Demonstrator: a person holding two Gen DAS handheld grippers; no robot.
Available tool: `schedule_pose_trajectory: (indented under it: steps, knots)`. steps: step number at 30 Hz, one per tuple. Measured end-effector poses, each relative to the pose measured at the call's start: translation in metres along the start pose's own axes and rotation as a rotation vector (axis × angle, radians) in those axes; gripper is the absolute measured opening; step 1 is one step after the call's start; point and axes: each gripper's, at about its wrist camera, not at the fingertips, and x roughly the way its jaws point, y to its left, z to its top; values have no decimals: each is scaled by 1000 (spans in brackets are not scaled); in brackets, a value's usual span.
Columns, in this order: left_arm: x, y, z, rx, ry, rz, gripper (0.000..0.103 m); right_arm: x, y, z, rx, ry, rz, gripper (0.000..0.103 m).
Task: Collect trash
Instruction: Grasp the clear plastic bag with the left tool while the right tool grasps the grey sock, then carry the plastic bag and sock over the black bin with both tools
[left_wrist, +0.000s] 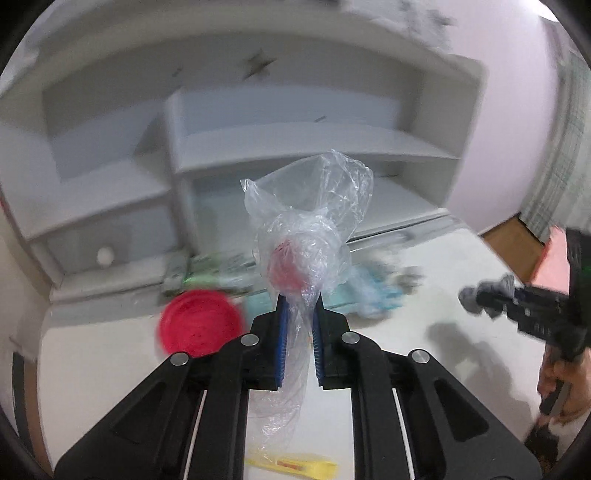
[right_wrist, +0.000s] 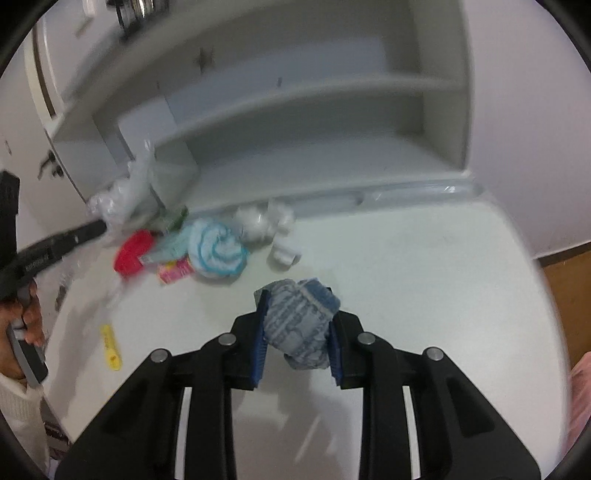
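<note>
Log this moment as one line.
left gripper: shut on clear plastic bag | right gripper: shut on grey-blue cloth wad | both above white table

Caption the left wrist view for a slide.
Left gripper shut on a clear plastic bag above the white table, red lid behind.

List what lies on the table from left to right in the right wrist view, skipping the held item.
Yellow wrapper → red lid → pink packet → blue-white cloth → white crumpled plastic → small white piece.
</note>
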Motion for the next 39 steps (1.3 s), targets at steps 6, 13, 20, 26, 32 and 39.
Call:
schedule_pose_trajectory:
  steps: [6,13,20,26,32,39]
  knots:
    - [-37,-143,6,191,-59,-203,11,-115,-67,-12,61,-151,-39,27]
    - [-40,-362,-42,476,5,-543,11,-244,-194,-117,247,-200,-285,27]
    - [38,-531,-150,662,369,-664,10,-237,-329,-267,583,-9,-306,27]
    - [177,-557,-263,681,709,-452,9,-114,-382,-403,820,271,-190,27]
    - [230,-558,-310,691,779,-373,8,-57,-400,-458,974,304,-138,27]
    - [243,-566,-315,645,828,-379,8,-45,-412,-456,1002,315,-134,27]
